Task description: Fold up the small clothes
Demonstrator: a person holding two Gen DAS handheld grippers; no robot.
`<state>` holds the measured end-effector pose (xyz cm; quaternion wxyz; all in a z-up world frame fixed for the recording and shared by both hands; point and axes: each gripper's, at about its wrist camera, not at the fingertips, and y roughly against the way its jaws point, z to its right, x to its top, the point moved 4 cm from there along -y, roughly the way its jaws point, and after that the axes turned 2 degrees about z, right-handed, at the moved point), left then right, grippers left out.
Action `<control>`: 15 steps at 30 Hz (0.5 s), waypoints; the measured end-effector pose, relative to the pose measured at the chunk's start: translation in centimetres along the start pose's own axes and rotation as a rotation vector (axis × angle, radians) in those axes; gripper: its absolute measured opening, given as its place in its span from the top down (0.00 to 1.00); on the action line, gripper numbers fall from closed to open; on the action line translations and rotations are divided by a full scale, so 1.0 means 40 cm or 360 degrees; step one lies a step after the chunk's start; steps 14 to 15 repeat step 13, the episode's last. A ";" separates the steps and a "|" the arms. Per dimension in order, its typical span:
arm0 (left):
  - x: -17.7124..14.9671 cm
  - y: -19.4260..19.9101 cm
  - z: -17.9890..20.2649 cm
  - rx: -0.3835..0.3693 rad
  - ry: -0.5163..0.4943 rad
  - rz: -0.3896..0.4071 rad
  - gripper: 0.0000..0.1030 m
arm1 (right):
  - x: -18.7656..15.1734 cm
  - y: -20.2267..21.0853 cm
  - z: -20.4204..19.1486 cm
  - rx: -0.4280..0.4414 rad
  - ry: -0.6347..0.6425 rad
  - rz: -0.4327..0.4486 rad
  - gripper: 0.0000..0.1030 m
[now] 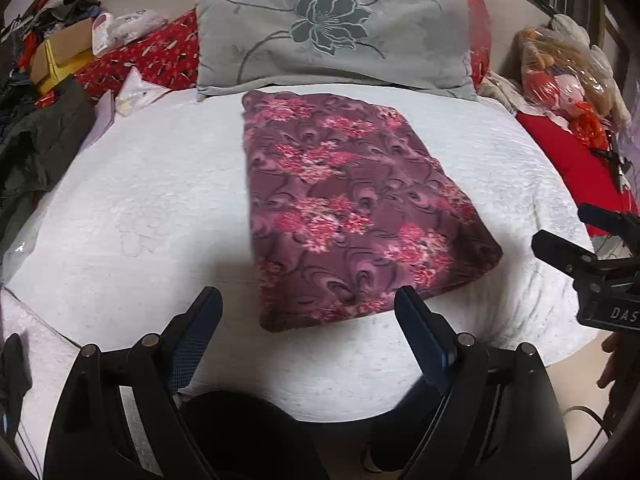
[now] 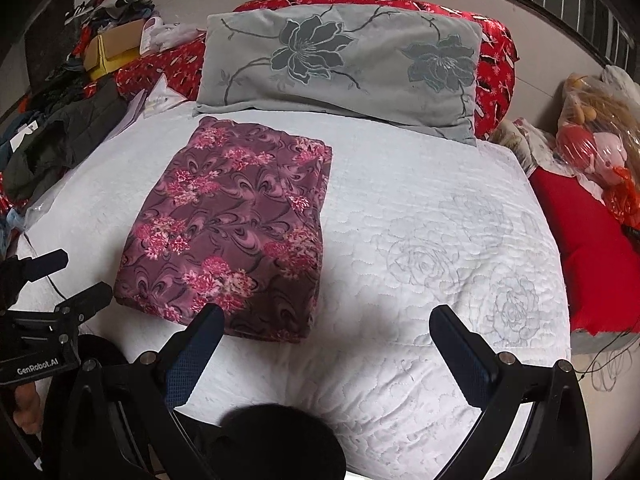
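Left wrist view: white quilted bedspread [image 1: 152,200] serves as my flat folding surface. The floral maroon garment [image 1: 352,216] lies on it, squared up, apparently fully folded, below the grey pillow [image 1: 332,36]. Left gripper [image 1: 308,320] and right gripper [image 2: 326,332] both hang spread, empty, apart from the cloth.

Your left wrist camera looks steeply down along its fingers from the bed's near edge, the folded floral cloth [image 1: 352,216] centre frame. Your right wrist camera does likewise from farther right, the cloth [image 2: 232,236] left of centre. Both share the white quilt [image 1: 140,200], grey pillow [image 1: 336,36] at top, and each other's gripper at frame edge.
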<state>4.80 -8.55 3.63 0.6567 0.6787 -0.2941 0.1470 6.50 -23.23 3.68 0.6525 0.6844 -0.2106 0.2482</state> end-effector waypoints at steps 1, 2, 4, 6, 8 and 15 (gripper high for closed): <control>-0.001 0.000 0.004 -0.0010 0.0002 -0.0005 0.14 | -0.001 -0.001 0.002 0.0001 -0.0003 -0.0004 0.00; -0.001 0.000 0.007 -0.0020 0.0007 -0.0011 0.14 | -0.001 -0.001 0.003 0.0000 -0.0004 -0.0005 0.00; -0.001 0.001 0.013 -0.0051 0.0024 -0.0019 0.14 | -0.002 -0.001 0.006 0.0000 -0.0007 -0.0005 0.00; -0.001 0.004 0.018 -0.0077 0.0036 -0.0011 0.14 | -0.003 -0.001 0.009 0.0001 -0.0014 -0.0009 0.00; 0.000 0.008 0.028 -0.0088 0.0028 -0.0008 0.14 | -0.004 -0.003 0.011 0.0003 -0.0022 -0.0012 0.00; -0.001 0.010 0.047 -0.0093 0.0011 -0.0026 0.14 | -0.003 -0.003 0.027 0.0001 -0.0041 -0.0016 0.00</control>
